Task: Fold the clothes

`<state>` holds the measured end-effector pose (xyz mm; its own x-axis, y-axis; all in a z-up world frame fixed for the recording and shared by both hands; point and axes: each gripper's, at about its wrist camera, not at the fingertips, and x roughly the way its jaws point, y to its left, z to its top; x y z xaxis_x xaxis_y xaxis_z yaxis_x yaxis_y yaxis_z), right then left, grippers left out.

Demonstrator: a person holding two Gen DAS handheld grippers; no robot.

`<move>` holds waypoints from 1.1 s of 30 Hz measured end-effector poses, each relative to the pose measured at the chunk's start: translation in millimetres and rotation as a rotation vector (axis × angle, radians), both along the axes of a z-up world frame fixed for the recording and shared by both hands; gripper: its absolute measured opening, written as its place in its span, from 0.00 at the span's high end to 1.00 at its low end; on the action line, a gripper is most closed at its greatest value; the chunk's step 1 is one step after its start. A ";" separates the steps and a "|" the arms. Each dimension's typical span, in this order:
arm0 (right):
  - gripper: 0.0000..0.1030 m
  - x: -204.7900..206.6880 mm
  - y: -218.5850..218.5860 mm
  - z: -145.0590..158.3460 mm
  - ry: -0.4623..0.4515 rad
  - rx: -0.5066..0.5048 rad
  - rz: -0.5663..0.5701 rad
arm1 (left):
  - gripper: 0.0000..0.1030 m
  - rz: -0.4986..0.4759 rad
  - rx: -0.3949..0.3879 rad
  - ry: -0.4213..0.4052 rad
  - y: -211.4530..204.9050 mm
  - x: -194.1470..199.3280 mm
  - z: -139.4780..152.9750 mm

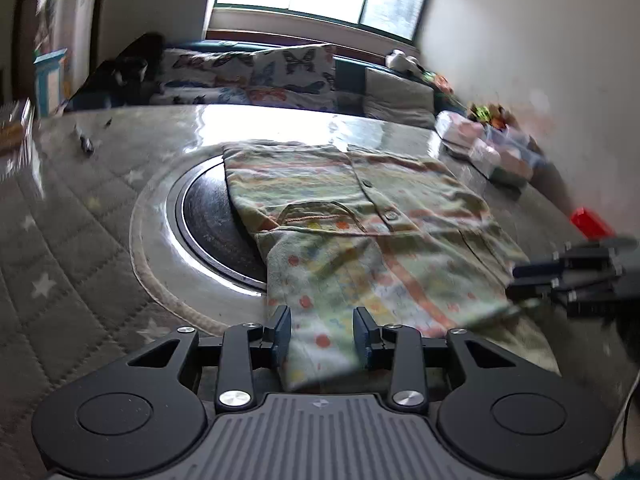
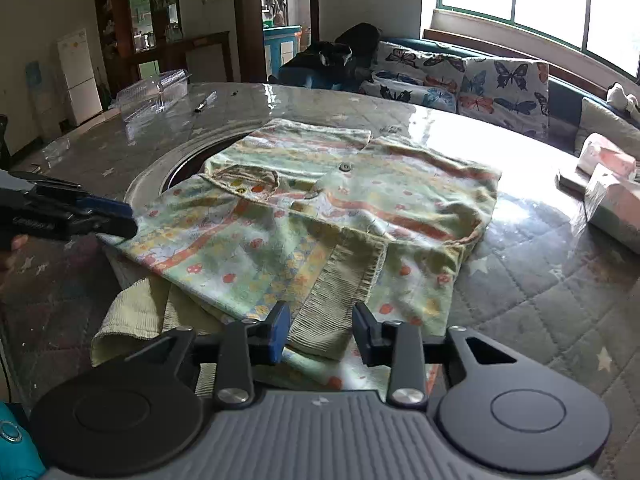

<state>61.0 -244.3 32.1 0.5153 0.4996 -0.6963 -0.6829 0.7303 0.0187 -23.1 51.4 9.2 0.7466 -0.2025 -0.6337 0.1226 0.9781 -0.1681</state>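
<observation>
A pale green child's shirt (image 1: 360, 208) with orange stripes, dots, buttons and a chest pocket lies partly folded on the round table (image 1: 80, 208). In the left wrist view my left gripper (image 1: 322, 334) hovers over the shirt's near edge, open, with cloth showing between the fingers and no pad pressing on it. In the right wrist view the shirt (image 2: 320, 208) has a ribbed cuff (image 2: 336, 304) lying between the fingers of my right gripper (image 2: 322, 330), which is open too. Each gripper also shows at the other view's edge: the right gripper (image 1: 520, 276) and the left gripper (image 2: 120, 220).
The table has a star-quilted cover under glass and a dark round inset (image 1: 216, 208) partly under the shirt. A clear plastic box (image 2: 154, 92) and a pen (image 2: 205, 102) lie far left. Tissue packs (image 2: 608, 184) sit at the right. A butterfly-print sofa (image 2: 460, 76) stands behind.
</observation>
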 end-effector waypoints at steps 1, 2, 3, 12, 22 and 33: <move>0.64 -1.2 -0.7 2.0 -0.007 -0.004 0.003 | 0.59 -0.034 0.028 -0.011 -4.5 -4.0 2.8; 0.62 -2.4 -1.5 4.0 -0.015 -0.009 0.006 | 0.55 -0.070 0.059 -0.024 -9.7 -8.3 5.8; 0.60 -3.4 -2.0 5.5 -0.020 -0.013 0.009 | 0.54 -0.110 0.099 -0.035 -16.5 -12.0 6.7; 0.57 -12.8 -12.6 8.3 -0.036 -0.067 0.024 | 0.50 -0.390 0.392 -0.123 -78.2 -33.5 -10.1; 0.52 -23.4 -19.2 8.2 -0.055 -0.116 0.054 | 0.52 -0.465 0.417 -0.220 -99.6 -23.2 -14.3; 0.52 -28.6 -22.0 8.5 -0.052 -0.125 0.066 | 0.71 -0.561 0.419 -0.273 -104.4 -29.3 -18.9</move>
<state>32.4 -266.4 40.6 0.5212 0.4446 -0.7285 -0.7272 0.6781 -0.1064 -52.4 -53.0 -9.6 0.7440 -0.3815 -0.5486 0.6058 0.7316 0.3128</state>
